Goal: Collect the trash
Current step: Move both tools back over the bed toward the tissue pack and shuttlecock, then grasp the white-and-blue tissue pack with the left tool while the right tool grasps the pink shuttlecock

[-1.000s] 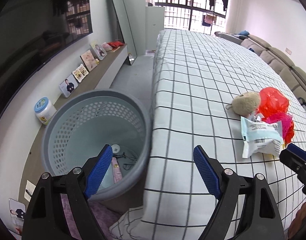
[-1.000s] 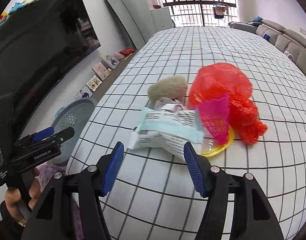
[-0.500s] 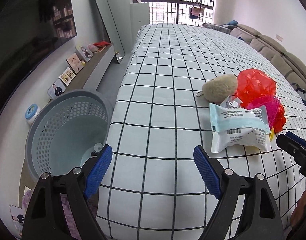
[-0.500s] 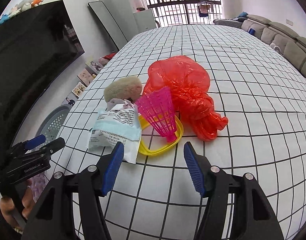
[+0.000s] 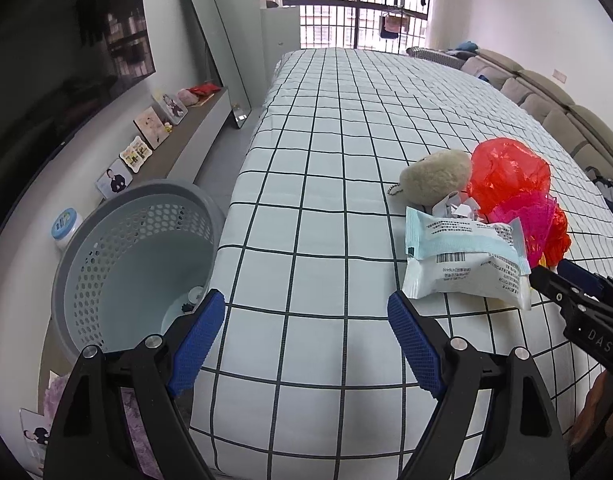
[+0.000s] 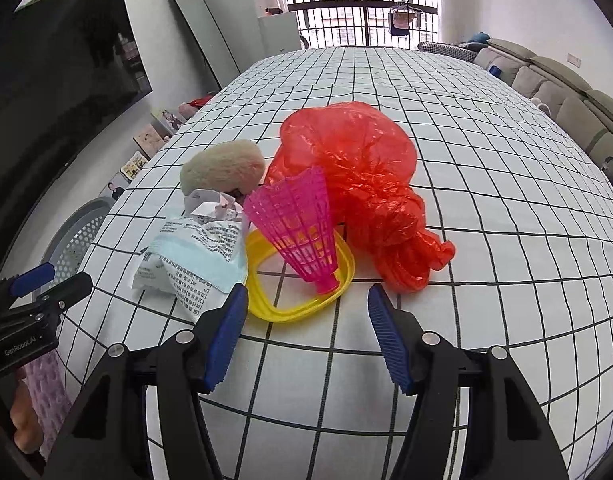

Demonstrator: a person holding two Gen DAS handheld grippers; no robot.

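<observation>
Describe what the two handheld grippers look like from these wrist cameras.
Both the left gripper and the right gripper have black angular plastic arms, silver pivot screws and ribbed blue fingertip pads. White lettering marks each body. No cables or sleeves show.

A bed covered by a white, black-gridded sheet is seen. On it a red plastic bag, a beige plush, a crumpled paper, a white-and-blue packet and a yellow ring are clustered, touching; a pink shuttlecock is propped on the ring.

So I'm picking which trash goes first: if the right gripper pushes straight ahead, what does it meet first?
Most likely the yellow ring, with the pink shuttlecock lying on it; the right gripper is open, and depth is uncertain.
</observation>
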